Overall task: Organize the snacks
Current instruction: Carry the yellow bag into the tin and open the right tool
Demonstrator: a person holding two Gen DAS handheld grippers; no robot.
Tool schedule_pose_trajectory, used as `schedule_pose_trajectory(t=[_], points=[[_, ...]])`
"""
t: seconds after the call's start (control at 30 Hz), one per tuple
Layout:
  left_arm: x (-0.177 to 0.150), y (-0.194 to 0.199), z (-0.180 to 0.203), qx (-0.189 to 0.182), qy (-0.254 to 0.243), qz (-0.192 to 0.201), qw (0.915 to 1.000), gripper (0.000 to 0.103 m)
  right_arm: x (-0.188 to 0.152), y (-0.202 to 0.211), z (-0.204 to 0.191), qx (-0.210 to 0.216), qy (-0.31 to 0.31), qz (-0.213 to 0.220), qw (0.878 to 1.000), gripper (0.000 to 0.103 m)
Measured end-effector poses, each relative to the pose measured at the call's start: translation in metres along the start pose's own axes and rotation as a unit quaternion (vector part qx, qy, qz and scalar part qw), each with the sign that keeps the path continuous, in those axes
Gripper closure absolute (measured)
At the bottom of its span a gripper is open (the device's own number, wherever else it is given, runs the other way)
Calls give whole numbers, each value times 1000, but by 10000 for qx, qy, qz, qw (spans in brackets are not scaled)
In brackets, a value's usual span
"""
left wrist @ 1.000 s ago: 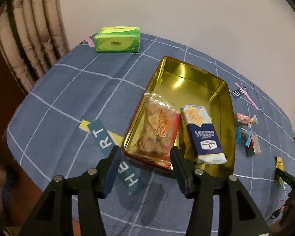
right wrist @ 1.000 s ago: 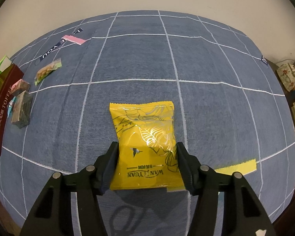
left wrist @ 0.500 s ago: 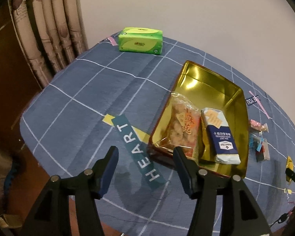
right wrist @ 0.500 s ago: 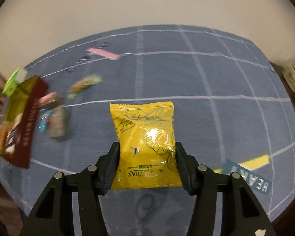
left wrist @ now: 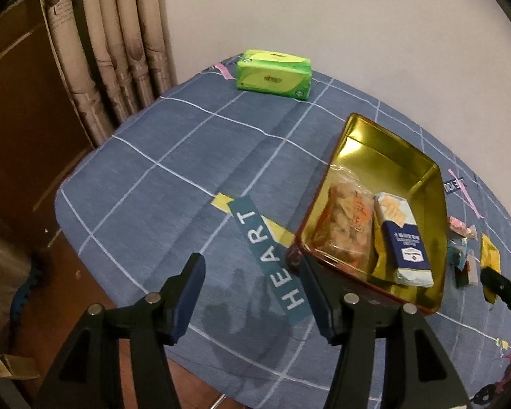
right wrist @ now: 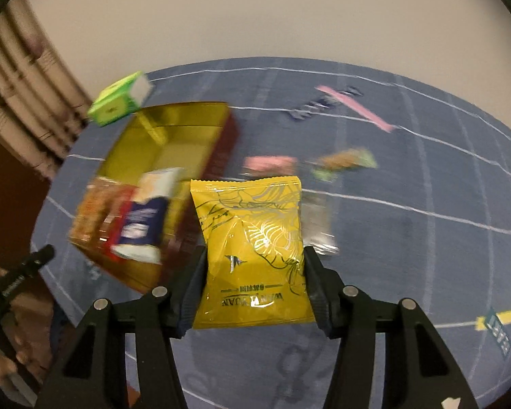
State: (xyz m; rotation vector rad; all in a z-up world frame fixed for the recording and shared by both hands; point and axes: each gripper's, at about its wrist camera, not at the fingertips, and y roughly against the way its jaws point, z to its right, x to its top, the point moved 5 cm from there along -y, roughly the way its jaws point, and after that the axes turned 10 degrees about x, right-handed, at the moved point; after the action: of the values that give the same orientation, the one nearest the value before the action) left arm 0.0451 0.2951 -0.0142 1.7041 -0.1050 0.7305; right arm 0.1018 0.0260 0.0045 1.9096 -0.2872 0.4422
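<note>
My right gripper (right wrist: 253, 272) is shut on a yellow snack packet (right wrist: 252, 255) and holds it above the blue checked cloth, just right of the gold tin (right wrist: 187, 126). The tin (left wrist: 388, 156) holds a clear bag of orange snacks (left wrist: 349, 218) and a blue-and-white cracker pack (left wrist: 403, 242). My left gripper (left wrist: 252, 276) is open and empty over the cloth, near the tin's front left corner. The yellow packet's edge (left wrist: 490, 255) shows at the far right in the left wrist view.
A green tissue pack (left wrist: 274, 73) lies at the table's far edge by the curtain (left wrist: 109, 41). Small wrapped sweets (left wrist: 463, 259) lie right of the tin. A pink sweet (right wrist: 272, 163) and a green-ended one (right wrist: 345, 160) lie beyond the packet. The table edge drops off at the left.
My right gripper has lifted the yellow packet off the cloth and swung left towards the tin. My left gripper has drawn back and left, away from the tin.
</note>
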Motion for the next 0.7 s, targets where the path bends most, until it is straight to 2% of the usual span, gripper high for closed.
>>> schedule_pose_trajectory(t=[0.27, 0.4, 0.7], points=[[-5, -5, -19, 208, 134, -129, 9996, 44, 9, -34, -56, 310, 180, -127, 9993, 52], [-4, -7, -28, 232, 311, -169, 9991, 44, 12, -45, -69, 286, 274, -198, 9990, 52], [-5, -12, -28, 264, 286, -266, 9989, 44, 17, -67, -84, 239, 199, -308, 9990, 52]])
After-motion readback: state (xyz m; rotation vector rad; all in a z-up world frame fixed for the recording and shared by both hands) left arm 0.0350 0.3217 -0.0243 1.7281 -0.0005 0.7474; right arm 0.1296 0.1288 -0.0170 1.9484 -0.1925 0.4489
